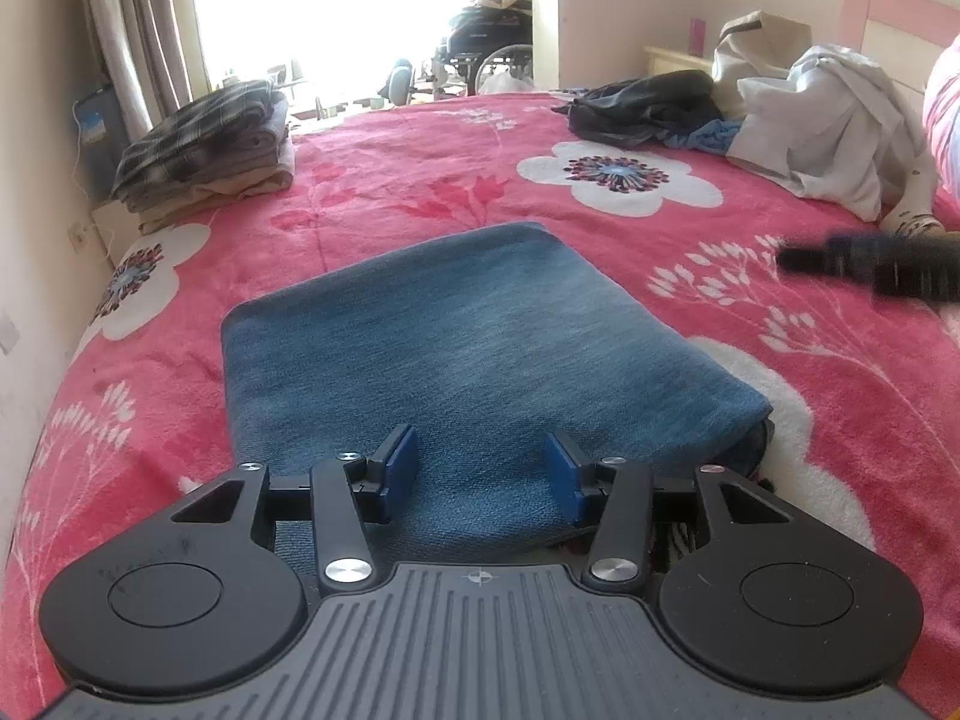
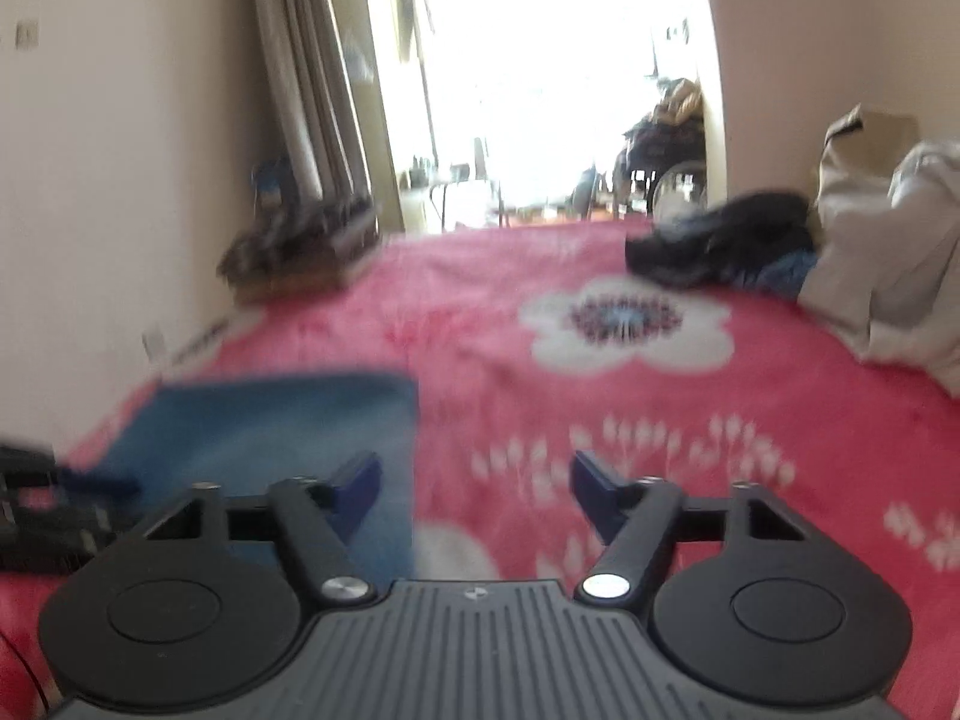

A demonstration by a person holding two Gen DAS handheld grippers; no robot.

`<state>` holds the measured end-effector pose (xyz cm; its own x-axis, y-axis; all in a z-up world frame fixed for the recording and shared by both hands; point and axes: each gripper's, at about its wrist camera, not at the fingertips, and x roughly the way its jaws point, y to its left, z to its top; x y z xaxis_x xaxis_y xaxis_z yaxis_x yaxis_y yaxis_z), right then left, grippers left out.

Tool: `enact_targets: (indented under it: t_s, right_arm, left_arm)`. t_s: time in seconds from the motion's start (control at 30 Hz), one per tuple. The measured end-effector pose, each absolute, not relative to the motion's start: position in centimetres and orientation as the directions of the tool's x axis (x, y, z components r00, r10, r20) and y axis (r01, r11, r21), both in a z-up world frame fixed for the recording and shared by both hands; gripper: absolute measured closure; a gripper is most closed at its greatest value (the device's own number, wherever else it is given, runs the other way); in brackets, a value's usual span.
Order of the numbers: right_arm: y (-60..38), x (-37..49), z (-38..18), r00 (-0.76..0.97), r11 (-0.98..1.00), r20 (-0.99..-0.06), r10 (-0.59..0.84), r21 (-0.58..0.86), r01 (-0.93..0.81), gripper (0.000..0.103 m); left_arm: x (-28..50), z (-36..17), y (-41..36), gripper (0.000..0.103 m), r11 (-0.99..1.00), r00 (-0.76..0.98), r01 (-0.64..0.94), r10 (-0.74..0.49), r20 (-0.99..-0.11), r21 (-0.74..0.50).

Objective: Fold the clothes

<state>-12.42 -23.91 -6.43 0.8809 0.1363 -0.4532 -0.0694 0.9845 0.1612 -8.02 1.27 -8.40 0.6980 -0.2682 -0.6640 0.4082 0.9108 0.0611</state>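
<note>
A folded blue denim garment point(image 1: 468, 354) lies on the pink flowered bedspread point(image 1: 420, 174). My left gripper point(image 1: 483, 468) is open, its blue pads just above the garment's near edge, holding nothing. My right gripper point(image 2: 474, 483) is open and empty over the bedspread, to the right of the blue garment point(image 2: 264, 426); this view is blurred. The right gripper also shows as a dark blur at the right edge of the left wrist view point(image 1: 870, 264). The left gripper shows at the left edge of the right wrist view point(image 2: 42, 504).
A stack of folded clothes point(image 1: 210, 144) sits at the bed's far left corner by the wall. A dark garment point(image 1: 648, 102), a bit of blue cloth and a white garment pile point(image 1: 828, 126) lie at the far right. A wheelchair point(image 1: 486, 48) stands beyond the bed.
</note>
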Motion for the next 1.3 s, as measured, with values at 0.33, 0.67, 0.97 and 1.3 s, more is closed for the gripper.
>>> enact_targets:
  t_s: [0.33, 0.67, 0.97, 1.3]
  right_arm:
    - [-18.2, -9.5, -9.0, 0.749, 0.95, -0.587, 0.308, 0.144, -0.278, 0.062]
    - [-17.5, -8.8, -8.8, 0.735, 0.951, -0.612, 0.291, 0.104, -0.291, 0.062]
    - [-16.9, -7.3, -8.7, 0.709, 0.954, -0.646, 0.283, 0.113, -0.278, 0.062]
    - [-16.7, -3.3, -7.2, 0.732, 0.96, -0.621, 0.278, 0.158, -0.231, 0.061]
  left_arm:
    - [-8.0, -8.4, 1.4, 0.055, 0.91, 0.694, 0.411, -0.276, -0.665, 0.051]
    - [-8.0, -5.6, 2.8, 0.055, 0.904, 0.752, 0.422, -0.303, -0.585, 0.074]
    - [-5.2, -8.4, 6.1, 0.055, 0.94, 0.664, 0.322, -0.312, -0.679, -0.117]
    - [-5.8, -8.6, 5.8, 0.055, 0.94, 0.675, 0.331, -0.299, -0.675, -0.086]
